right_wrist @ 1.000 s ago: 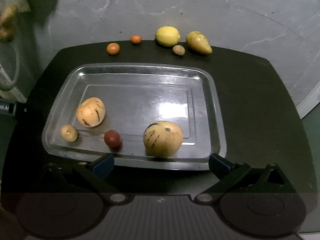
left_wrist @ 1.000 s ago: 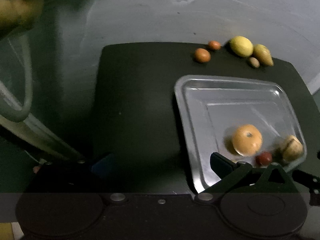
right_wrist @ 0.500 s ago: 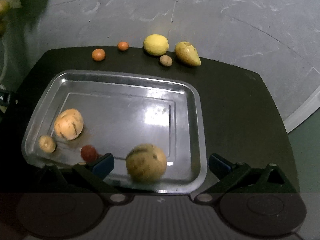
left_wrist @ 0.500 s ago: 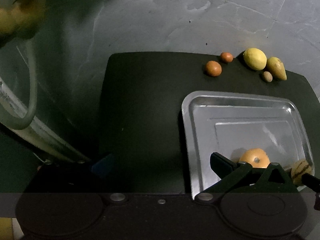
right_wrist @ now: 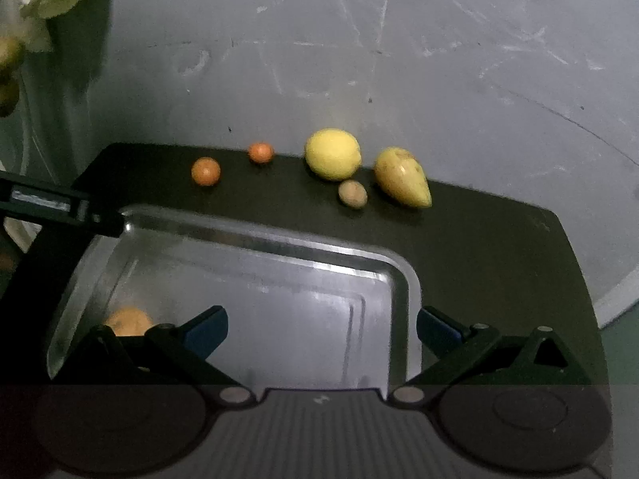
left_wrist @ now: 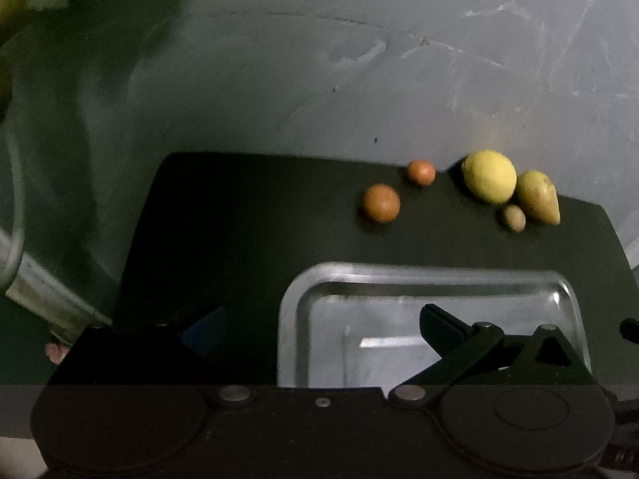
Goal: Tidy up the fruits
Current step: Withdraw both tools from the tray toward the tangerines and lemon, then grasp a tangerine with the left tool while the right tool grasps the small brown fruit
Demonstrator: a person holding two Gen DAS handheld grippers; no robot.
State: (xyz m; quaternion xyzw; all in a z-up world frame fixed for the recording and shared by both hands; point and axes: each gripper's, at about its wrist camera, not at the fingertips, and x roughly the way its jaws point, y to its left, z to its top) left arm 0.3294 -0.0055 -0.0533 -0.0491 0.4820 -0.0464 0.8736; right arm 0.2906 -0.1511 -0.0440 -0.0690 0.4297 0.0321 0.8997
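1. Two tools are level and low over the dark tabletop [right_wrist: 499, 247], both pointing toward the grey wall [right_wrist: 439, 80].
2. Right tool [right_wrist: 321, 329]: jaws spread wide, nothing between the blue-padded fingertips [right_wrist: 207, 329]; it hangs above the near part of the shiny rectangular metal tray [right_wrist: 279, 247].
3. Left tool [left_wrist: 319, 329]: also wide apart and empty, its right finger over the tray's [left_wrist: 399, 275] left portion, its left finger over bare dark tabletop [left_wrist: 239, 219]. In the right wrist view its black body [right_wrist: 60, 207] reaches in over the tray's far left corner.
4. One orange-yellow round fruit [right_wrist: 127, 319] sits in the tray at the near left, partly hidden behind the right tool's left finger.
5. Five fruits line the far edge of the tabletop, beyond the tray: a small orange ball [right_wrist: 205, 171], a smaller orange ball [right_wrist: 260, 153] right of it, a round yellow lemon [right_wrist: 332, 153], a little tan oval fruit [right_wrist: 353, 194] just in front, and a yellow pear-shaped fruit [right_wrist: 401, 181] lying on its side.
6. Lemon and pear-shaped fruit look close to touching from the left wrist view; from the right there is a gap.
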